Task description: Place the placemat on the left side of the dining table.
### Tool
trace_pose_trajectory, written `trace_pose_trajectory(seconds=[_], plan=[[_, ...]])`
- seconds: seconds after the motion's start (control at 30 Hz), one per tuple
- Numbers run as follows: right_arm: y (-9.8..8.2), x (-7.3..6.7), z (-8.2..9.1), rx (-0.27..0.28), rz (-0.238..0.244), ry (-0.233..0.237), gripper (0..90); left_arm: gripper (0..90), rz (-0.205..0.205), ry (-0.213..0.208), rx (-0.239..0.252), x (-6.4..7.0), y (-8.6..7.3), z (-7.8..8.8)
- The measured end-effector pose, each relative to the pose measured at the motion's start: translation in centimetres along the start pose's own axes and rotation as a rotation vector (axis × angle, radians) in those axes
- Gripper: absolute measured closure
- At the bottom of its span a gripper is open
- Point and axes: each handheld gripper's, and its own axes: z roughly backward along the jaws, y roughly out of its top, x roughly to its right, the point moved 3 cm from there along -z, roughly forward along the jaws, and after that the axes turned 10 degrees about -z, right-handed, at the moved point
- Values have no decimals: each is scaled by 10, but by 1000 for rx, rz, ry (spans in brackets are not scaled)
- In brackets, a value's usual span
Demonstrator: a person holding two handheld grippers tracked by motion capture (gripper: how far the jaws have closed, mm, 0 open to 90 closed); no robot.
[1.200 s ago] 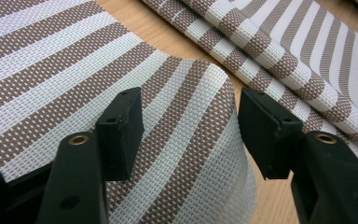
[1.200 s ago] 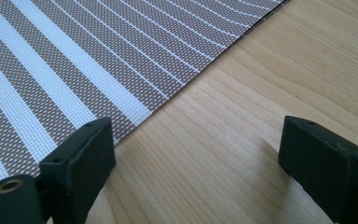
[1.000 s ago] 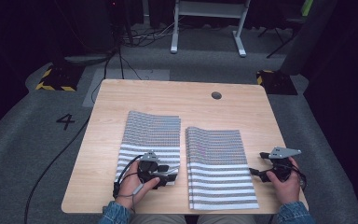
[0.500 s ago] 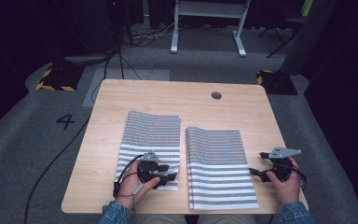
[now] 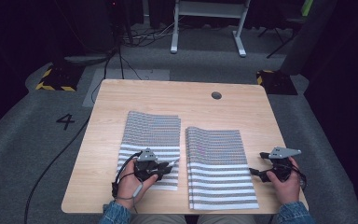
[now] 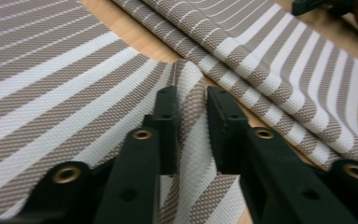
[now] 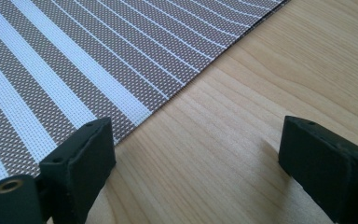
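Two brown-and-white striped placemats lie side by side on the wooden table. My left gripper sits at the near right corner of the left placemat. Its jaws have just been closing, and in the left gripper view the left gripper pinches a raised fold of that left placemat. The right placemat lies flat just beyond. My right gripper rests on bare wood beside the right edge of the right placemat. In its own view the right gripper is open, and the right placemat sits by its left jaw.
A round cable hole is in the table's far right part. Black cables trail over the grey floor at the left. A white desk frame stands behind the table. The table's near edge runs close under both hands.
The left gripper's jaws have drawn together on the corner of the left placemat. Both hands and the right gripper stay where they were.
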Motion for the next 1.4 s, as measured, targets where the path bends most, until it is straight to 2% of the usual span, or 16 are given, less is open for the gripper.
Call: trace_pose_trajectory(seconds=[0.07,0.23,0.33,0.43,0.47,0.6,0.73,0.87,0.93,1.0,1.07,1.2,1.23,1.4], plan=[[0,0,0,0,0,0,109,800,-5,15,6,0,1,2],[0,0,0,0,-1,-1,109,842,-70,103,39,2,9,14],[0,0,0,0,0,0,109,847,-82,125,59,1,14,22],[0,0,0,0,0,0,109,849,-100,175,75,-4,17,37],[0,0,0,0,0,0,109,849,-85,180,89,-5,18,42],[0,0,0,0,0,0,109,850,-87,248,129,-16,19,68],[0,0,0,0,0,0,109,845,-41,309,183,-25,14,93],[0,0,0,0,0,0,109,841,-14,363,207,-33,7,112],[0,0,0,0,-1,0,109,838,-2,404,222,-38,2,122],[0,0,0,0,-1,0,109,837,11,430,227,-41,-2,130],[0,0,0,-1,-1,0,109,835,20,476,227,-45,-7,140],[0,0,0,0,2,2,109,834,63,550,243,-55,-21,159],[0,0,0,0,2,2,109,834,84,571,249,-58,-26,165],[0,0,0,-2,5,2,109,828,139,670,224,-70,-47,186]])
